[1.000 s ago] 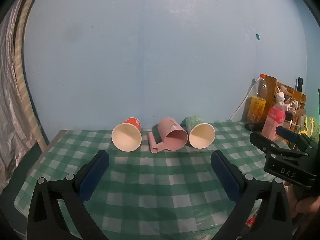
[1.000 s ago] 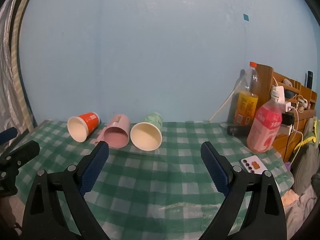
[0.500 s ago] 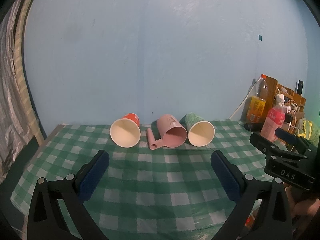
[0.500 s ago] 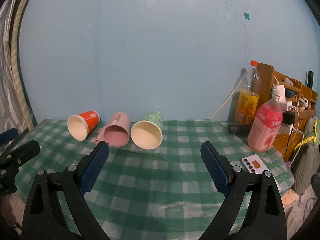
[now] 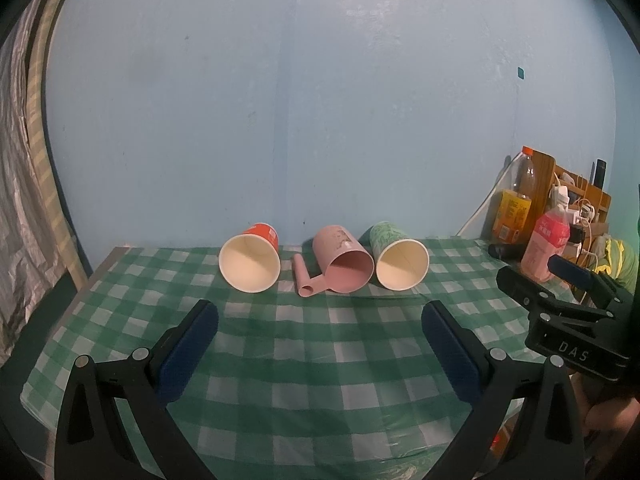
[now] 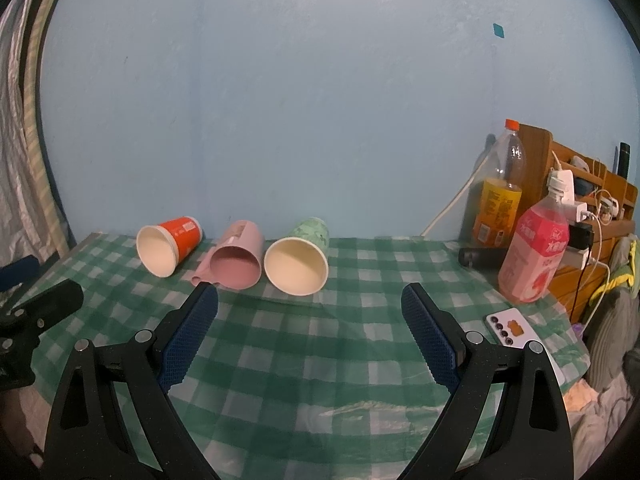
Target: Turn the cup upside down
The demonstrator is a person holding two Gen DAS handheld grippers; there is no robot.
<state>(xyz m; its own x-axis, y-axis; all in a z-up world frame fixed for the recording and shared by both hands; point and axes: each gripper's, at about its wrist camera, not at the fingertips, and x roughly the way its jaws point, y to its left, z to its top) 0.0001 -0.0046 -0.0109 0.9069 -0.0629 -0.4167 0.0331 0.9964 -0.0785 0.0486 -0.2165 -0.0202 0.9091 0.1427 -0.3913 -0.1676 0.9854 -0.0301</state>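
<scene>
1. The red cup [image 5: 250, 262] lies on its side on the checked cloth [image 5: 320, 360], its cream mouth facing the cameras. It sits beyond the left gripper's [image 5: 318, 322] left finger [image 5: 188, 354], apart from it.
2. The pink mug [image 5: 344, 266] lies on its side just right of the red cup, mouth toward the cameras, with its handle [image 5: 303, 279] resting on the cloth on the left side. It is straight ahead of the left gripper's gap, well beyond the fingertips.
3. The green cup [image 5: 400, 262] lies on its side beside the mug, close enough that I cannot tell whether they touch. Its cream mouth also faces forward. It is ahead of the right gripper's [image 6: 310, 304] gap, nearer its left finger [image 6: 188, 336].
4. The left gripper hovers low over the cloth, level, jaws spread wide and holding nothing.
5. The right gripper [image 5: 560, 308] is beside it on the right, also level and low, jaws wide apart and empty.
6. Right of the right gripper's fingers stand a pink bottle [image 6: 534, 254] and an orange bottle [image 6: 498, 200], with a phone [image 6: 510, 326] flat on the cloth near the right finger [image 6: 432, 342].
</scene>
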